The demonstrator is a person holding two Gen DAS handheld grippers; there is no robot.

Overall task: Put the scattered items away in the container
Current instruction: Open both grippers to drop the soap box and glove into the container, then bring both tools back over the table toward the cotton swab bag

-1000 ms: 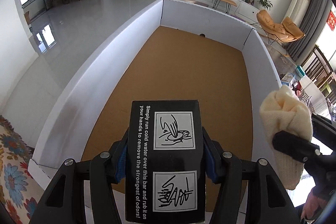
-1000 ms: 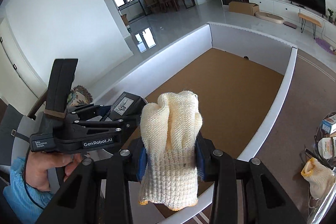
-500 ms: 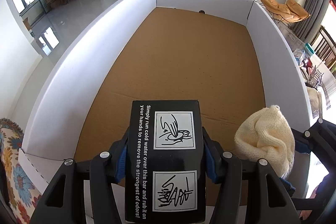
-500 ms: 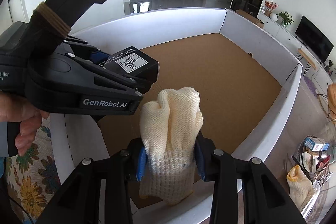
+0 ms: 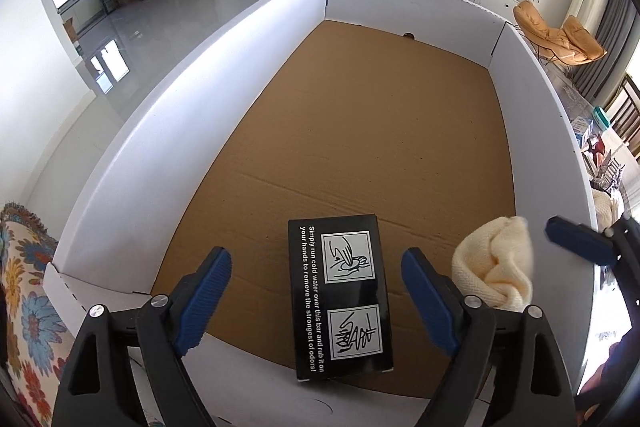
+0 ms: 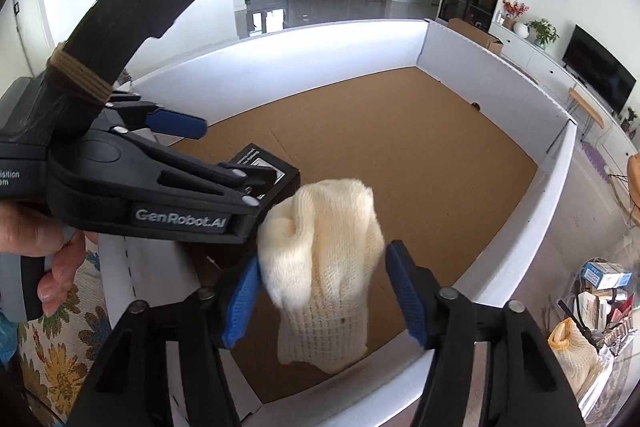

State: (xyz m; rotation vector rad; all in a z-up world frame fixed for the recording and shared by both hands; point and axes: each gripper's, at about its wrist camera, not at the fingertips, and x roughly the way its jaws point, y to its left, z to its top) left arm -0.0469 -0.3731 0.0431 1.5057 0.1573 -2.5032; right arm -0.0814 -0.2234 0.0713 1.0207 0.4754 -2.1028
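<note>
A large white-walled cardboard box point(image 5: 192, 99) with a brown floor fills both views. My left gripper point(image 5: 316, 303) is open over its near end. A black soap-bar box point(image 5: 340, 295) with white print sits loose between its blue pads, low over or on the box floor; I cannot tell which. My right gripper point(image 6: 324, 291) is open too. A cream knitted glove point(image 6: 324, 259) sits between its spread pads, falling or barely resting. The glove also shows in the left wrist view point(image 5: 496, 267). The left gripper point(image 6: 132, 187) is close on the left of the right wrist view.
The container's white walls point(image 6: 520, 259) rise on all sides. A floral cloth point(image 5: 24, 291) lies to its left. A wire basket with a second cream glove point(image 6: 572, 347) and small boxes stands to the right outside the container.
Both grippers have opened. The black box left the left gripper's pads and dropped lower into the container. The right gripper's pads let go of the glove. Both moved forward over the container.
</note>
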